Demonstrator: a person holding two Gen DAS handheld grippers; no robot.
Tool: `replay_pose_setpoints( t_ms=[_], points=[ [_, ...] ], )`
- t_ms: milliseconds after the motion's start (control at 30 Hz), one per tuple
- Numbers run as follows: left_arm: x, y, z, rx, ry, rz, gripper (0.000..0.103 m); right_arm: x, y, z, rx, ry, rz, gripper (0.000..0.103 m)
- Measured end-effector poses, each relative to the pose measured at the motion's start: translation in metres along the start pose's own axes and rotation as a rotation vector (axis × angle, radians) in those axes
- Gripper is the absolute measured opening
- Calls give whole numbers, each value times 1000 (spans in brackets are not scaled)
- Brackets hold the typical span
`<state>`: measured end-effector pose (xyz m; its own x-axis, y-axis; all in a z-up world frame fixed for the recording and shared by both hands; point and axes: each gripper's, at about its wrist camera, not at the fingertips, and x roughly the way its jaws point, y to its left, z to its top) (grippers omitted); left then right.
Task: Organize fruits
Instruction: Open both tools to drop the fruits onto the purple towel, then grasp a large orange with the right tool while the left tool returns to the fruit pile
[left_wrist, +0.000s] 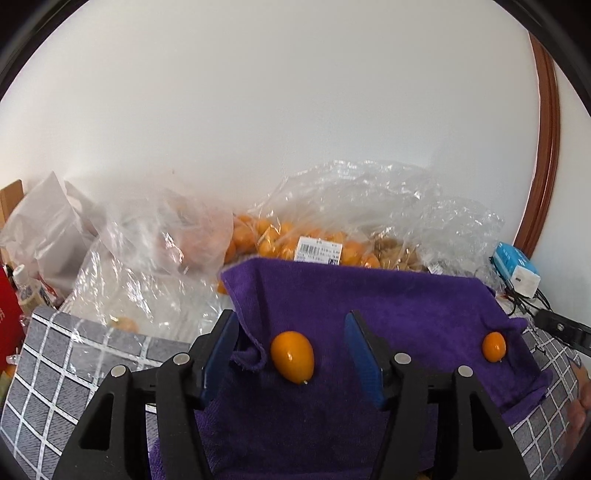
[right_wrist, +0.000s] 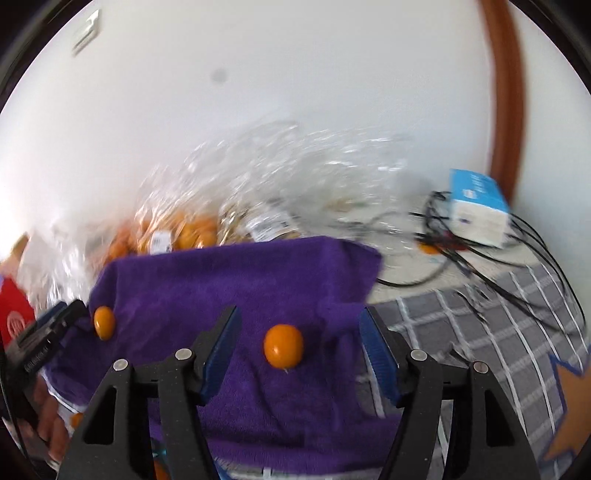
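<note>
Resting on a purple towel (left_wrist: 369, 306), two small orange fruits, seemingly kumquats, were seen well apart from each other. The oval kumquat (left_wrist: 291, 356) lay near the towel's left fold, in line with the gap of the left gripper (left_wrist: 291, 354), whose blue pads stood apart and pressed on nothing. The round kumquat (right_wrist: 283, 346) lay before the right gripper (right_wrist: 299, 350), whose jaws were likewise parted with nothing clamped between them. The same round fruit was visible in the left wrist view near the towel's right edge.

The step in hand was judged to be the setting out of fruit on the towel, one piece per gripper, with both pieces apparently released. More fruit would have to be fetched next, it was supposed, from the clear plastic bag of kumquats (left_wrist: 295, 240) lying behind the towel against the wall. That move would call for jaws kept wide, a reach over the towel's far edge, and a gentle close, since the fruit was small, smooth and liable to roll.

Crinkled plastic wrap (left_wrist: 388, 199) was heaped around the bag's mouth and could be snagged or pinched instead of a fruit. A blue-and-white box (right_wrist: 476, 206) with tangled black cables (right_wrist: 498, 266) lay to the right on the grey checked tablecloth (right_wrist: 461, 325). The right wrist view was blurred, so finer detail there could not be told.
</note>
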<state>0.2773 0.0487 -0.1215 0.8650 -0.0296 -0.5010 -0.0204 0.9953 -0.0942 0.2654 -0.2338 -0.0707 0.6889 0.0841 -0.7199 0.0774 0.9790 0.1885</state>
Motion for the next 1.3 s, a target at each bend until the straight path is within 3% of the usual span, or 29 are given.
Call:
replay_pose_setpoints(
  t_ms=[200,333,533,633,767,933,1067,1300],
  points=[
    [-31,1,13,-45,-99,-21,58,-35,7,-17,-52,28,-63,66],
    [-58,-2,18,-12,-105,15,58,-48,15,-34,-104,89,-25,66],
    [-90,7,-8,33,-44,78,58,-56,30,-64,-115,95,33,66],
    [-101,28,-30,-16,37,45,58,-56,43,-78,-124,104,87,65],
    [-105,52,-62,-70,122,19,58,-49,67,-98,-178,145,133,49],
    [-108,57,-88,-60,128,29,58,-41,87,-115,-212,183,171,49],
    [-115,58,-87,-83,92,2,58,-36,95,-115,-194,206,207,49],
    [-115,63,-85,-116,90,27,58,-5,107,-115,-181,276,200,49]
  ],
)
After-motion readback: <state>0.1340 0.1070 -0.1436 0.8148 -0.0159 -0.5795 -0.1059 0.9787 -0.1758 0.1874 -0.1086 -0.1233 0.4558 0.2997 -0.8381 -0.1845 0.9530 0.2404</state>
